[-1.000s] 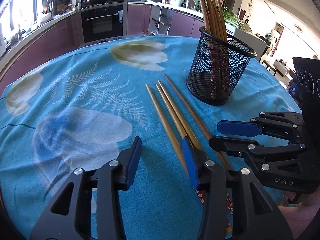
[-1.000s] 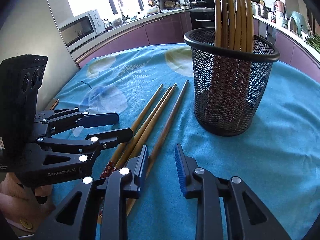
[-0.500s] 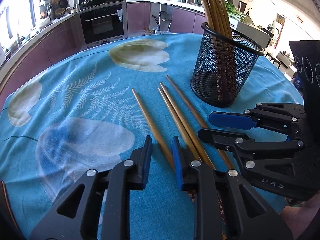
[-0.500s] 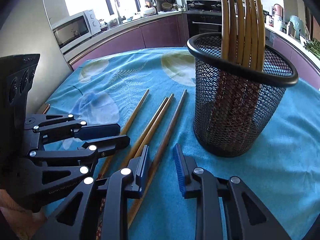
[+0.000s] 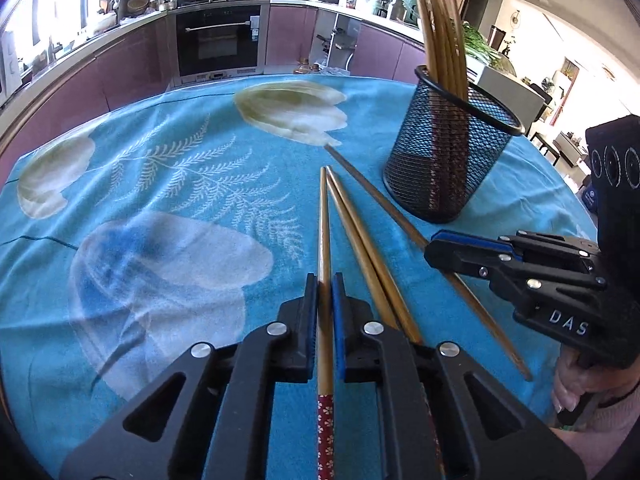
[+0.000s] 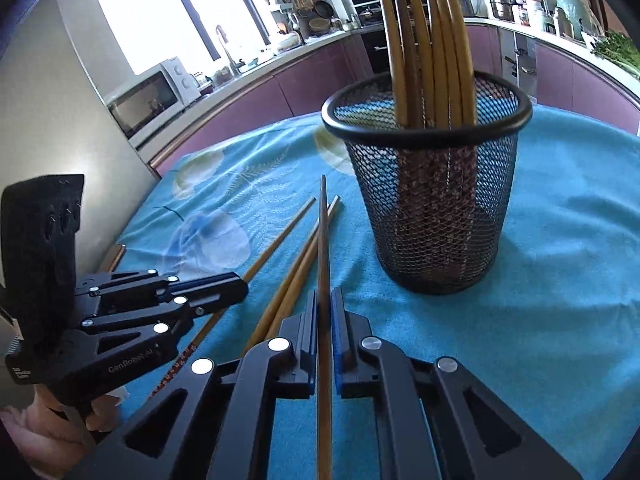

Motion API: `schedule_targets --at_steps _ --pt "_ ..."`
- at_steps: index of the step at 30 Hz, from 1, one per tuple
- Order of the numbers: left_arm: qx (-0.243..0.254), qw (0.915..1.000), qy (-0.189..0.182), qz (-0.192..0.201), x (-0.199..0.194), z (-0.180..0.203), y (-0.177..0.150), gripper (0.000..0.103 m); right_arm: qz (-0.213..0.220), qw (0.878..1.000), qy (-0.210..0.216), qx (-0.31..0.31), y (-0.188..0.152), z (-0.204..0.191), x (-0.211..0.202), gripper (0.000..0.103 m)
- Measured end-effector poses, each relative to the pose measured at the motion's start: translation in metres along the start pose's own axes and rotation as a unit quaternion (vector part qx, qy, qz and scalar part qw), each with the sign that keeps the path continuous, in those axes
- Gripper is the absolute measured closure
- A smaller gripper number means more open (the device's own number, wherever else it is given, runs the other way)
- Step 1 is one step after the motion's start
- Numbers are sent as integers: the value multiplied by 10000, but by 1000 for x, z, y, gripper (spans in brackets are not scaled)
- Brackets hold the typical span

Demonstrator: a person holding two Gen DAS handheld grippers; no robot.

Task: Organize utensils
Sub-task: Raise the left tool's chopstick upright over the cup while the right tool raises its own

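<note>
In the left wrist view my left gripper (image 5: 325, 280) is shut on a wooden chopstick (image 5: 323, 220) with a red patterned end, which points away over the blue tablecloth. My right gripper (image 6: 325, 296) is shut on another chopstick (image 6: 323, 232), whose tip points toward the black mesh cup (image 6: 432, 208). Between them two loose chopsticks (image 5: 360, 248) lie side by side on the cloth. The cup (image 5: 448, 160) stands upright at the far right and holds several chopsticks. The right gripper (image 5: 434, 246) also shows at the right edge of the left wrist view. The left gripper (image 6: 236, 292) shows low on the left of the right wrist view.
The round table is covered by a blue floral cloth (image 5: 160, 184). Behind it run purple kitchen cabinets with an oven (image 5: 218, 40) and a microwave (image 6: 148, 98). A person's hand (image 6: 44, 436) holds the left gripper's handle.
Both grippers have closed, each onto a chopstick. The leftmost chopstick has swung in line with the left gripper, and the rightmost one now lies in line with the right gripper.
</note>
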State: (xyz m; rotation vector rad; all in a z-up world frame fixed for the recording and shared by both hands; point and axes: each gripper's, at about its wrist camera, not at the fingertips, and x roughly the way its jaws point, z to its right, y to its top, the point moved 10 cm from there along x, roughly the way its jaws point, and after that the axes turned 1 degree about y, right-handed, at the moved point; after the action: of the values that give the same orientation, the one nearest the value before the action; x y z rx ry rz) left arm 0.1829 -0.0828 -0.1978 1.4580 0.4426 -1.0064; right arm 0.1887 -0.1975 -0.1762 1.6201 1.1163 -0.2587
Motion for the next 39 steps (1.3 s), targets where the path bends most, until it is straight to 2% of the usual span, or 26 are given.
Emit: schedule_targets --at_steps 5,10,17,22,24,39 --pt "100 9997 -207 -67 -2 10 -5 95 -208 9994 119 -254 -6 -13 5 97" --pt "273 9992 -161 -256 5 12 -10 94 -347 9988 28 -352 -10 -13 11 95" --pt "368 9986 -209 -326 8 14 -9 90 -421 9983 -65 -407 -9 -6 20 94" --pt "325 9988 -189 -305 10 15 -7 90 -347 9987 -37 -378 -9 -4 18 97" --pt "295 9991 -145 -265 8 14 -6 95 -300 9989 -2 -373 -9 -4 14 97" --pt "286 9990 -295 177 -24 21 11 95 281 9981 159 -528 9 -19 -33 97"
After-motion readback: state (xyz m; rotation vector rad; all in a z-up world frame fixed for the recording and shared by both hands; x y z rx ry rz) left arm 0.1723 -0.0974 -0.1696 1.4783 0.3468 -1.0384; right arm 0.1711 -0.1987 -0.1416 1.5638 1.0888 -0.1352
